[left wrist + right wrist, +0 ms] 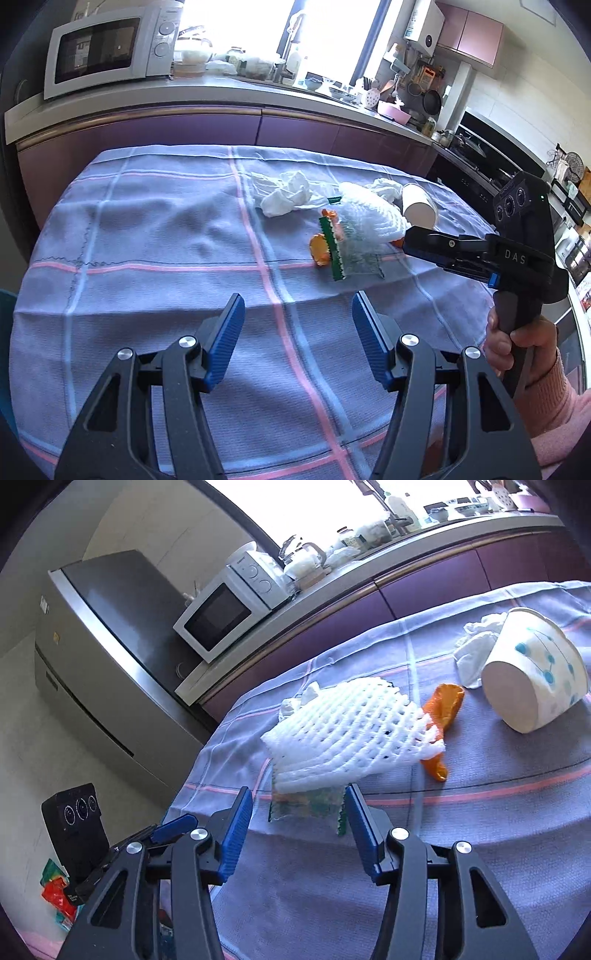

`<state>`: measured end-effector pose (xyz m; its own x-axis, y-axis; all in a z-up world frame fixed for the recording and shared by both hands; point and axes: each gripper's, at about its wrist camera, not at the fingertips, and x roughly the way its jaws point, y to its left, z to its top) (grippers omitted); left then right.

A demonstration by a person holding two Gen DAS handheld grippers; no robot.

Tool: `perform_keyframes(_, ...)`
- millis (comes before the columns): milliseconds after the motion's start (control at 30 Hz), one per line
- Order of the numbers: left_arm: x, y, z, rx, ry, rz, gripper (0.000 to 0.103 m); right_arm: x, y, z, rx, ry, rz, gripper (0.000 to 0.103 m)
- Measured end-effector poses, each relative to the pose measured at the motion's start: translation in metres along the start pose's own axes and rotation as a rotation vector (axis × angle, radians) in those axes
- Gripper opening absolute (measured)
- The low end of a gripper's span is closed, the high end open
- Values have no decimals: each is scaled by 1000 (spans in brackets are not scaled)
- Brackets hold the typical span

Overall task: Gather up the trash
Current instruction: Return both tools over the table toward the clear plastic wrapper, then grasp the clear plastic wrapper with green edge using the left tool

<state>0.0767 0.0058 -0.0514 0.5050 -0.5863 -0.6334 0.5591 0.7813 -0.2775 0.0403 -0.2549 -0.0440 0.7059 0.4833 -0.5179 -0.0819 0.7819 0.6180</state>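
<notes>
Trash lies on a lilac checked tablecloth [147,240]: a white foam fruit net [347,731], a clear wrapper with a green serrated edge [306,806] under it, orange scraps [443,705], a paper cup [535,679] on its side and crumpled tissues [284,195]. My right gripper [299,792] stands open at the near end of the wrapper, which lies between its blue pads without being pinched. In the left wrist view the foam net [369,218] sits just beyond the right gripper [410,240]. My left gripper [297,301] hovers open over bare cloth, short of the wrapper [332,251], with nothing in it.
A hand in a pink sleeve [517,347] holds the right gripper's handle. Behind the table runs a purple counter [221,122] with a microwave [107,51] and dishes. A steel fridge [110,646] stands left of the table. Coloured packets [55,890] lie on the floor.
</notes>
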Motion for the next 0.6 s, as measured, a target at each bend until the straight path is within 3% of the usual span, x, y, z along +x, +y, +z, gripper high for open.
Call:
perform_keyframes(333,45,-27,11,20,98,-56,55,4,-31,9,114,-27,48,53)
perform_keyframes(600,79,-30,22,-25,178,-83,48,4,-37,12,149,-34,65,51)
